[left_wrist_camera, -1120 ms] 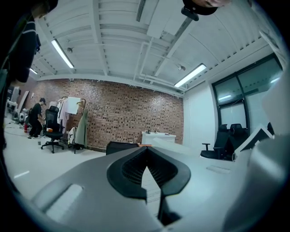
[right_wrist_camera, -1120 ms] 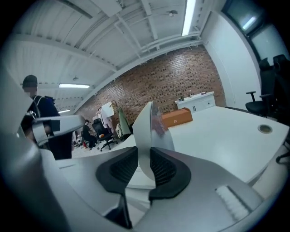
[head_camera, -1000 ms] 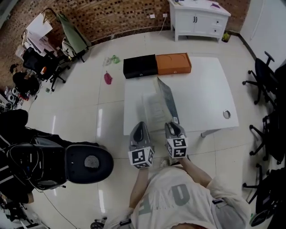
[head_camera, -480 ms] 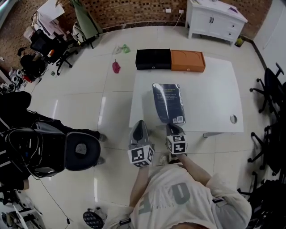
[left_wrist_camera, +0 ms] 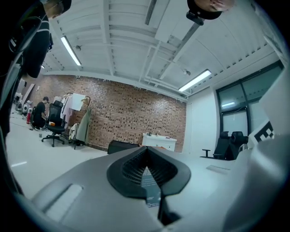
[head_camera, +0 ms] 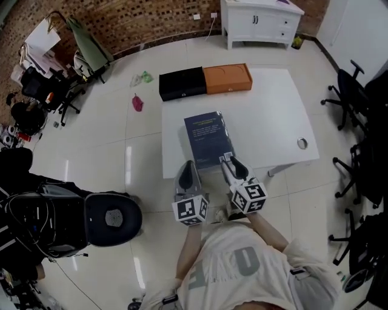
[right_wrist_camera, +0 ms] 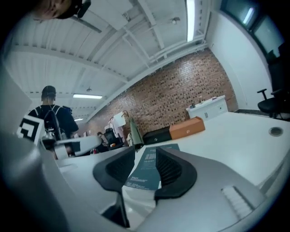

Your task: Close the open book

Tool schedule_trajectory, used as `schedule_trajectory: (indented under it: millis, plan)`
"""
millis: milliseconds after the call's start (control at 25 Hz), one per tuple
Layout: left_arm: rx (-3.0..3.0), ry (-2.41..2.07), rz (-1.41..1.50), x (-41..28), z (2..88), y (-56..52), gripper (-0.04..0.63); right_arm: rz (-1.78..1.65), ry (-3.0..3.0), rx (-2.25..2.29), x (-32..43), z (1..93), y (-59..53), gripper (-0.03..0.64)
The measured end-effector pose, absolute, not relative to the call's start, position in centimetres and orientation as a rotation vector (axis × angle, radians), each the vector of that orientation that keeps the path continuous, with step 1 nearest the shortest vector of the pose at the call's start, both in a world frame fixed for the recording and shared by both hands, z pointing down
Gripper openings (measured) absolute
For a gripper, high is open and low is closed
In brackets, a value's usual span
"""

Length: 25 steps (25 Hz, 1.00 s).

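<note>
1. The book [head_camera: 207, 136] is closed and lies flat on the white table [head_camera: 273, 121] with its dark blue cover up. It is on the left half of the table, close to the edge nearest to the person, and its long side runs away from that edge.
2. The right gripper [head_camera: 230, 162] is at the near edge of the table, over the near right corner of the book. Its jaws stand wide apart and have just been opening. Nothing is pressed between them. In the right gripper view the book cover shows through the gap, flat on the table, below and beyond the pads.
3. The left gripper [head_camera: 189, 164] is also at the near edge of the table, beside the near left corner of the book. Its jaws are drawn narrow with the tips meeting, and it holds nothing. In the left gripper view only a thin strip of the book cover shows in the slit between the jaws. Whether this gripper touches the book, I cannot tell.
4. A black box [head_camera: 181, 85] and an orange box [head_camera: 228, 79] lie end to end, touching each other, at the far edge of the table, well apart from the book.
5. A round cable hole [head_camera: 301, 143] is in the table top near its right edge.
6. A white cabinet [head_camera: 260, 23] stands beyond the far edge of the table, against a brick wall [head_camera: 151, 18].
</note>
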<state>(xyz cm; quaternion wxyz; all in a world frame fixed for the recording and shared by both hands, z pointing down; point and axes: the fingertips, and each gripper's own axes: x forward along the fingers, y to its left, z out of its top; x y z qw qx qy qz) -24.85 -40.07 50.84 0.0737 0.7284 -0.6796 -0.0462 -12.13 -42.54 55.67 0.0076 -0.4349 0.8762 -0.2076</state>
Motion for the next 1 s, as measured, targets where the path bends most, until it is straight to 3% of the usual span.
schedule_trajectory:
  millis: [80,240,680,1000]
  plan:
    - [2.213,-2.028,-0.164,-24.5,50.2,-39.9,0.012,-0.643,2.612,-1.441,-9.4,53.8,-42.9,0.139]
    - [2.245,-2.006,-0.213,-24.9,49.0,-39.5,0.012,-0.654,2.39,-1.589,-4.6,51.2,-42.8,0.006]
    - [2.324,-1.95,-0.274,-23.8,47.4,-35.4,0.012,-0.575,2.226,-1.671,0.8,47.2,-36.2,0.005]
    - [2.369,-1.97,-0.258,-20.1,46.2,-25.9,0.012,-0.495,2.241,-1.624,3.1,46.1,-28.4,0.005]
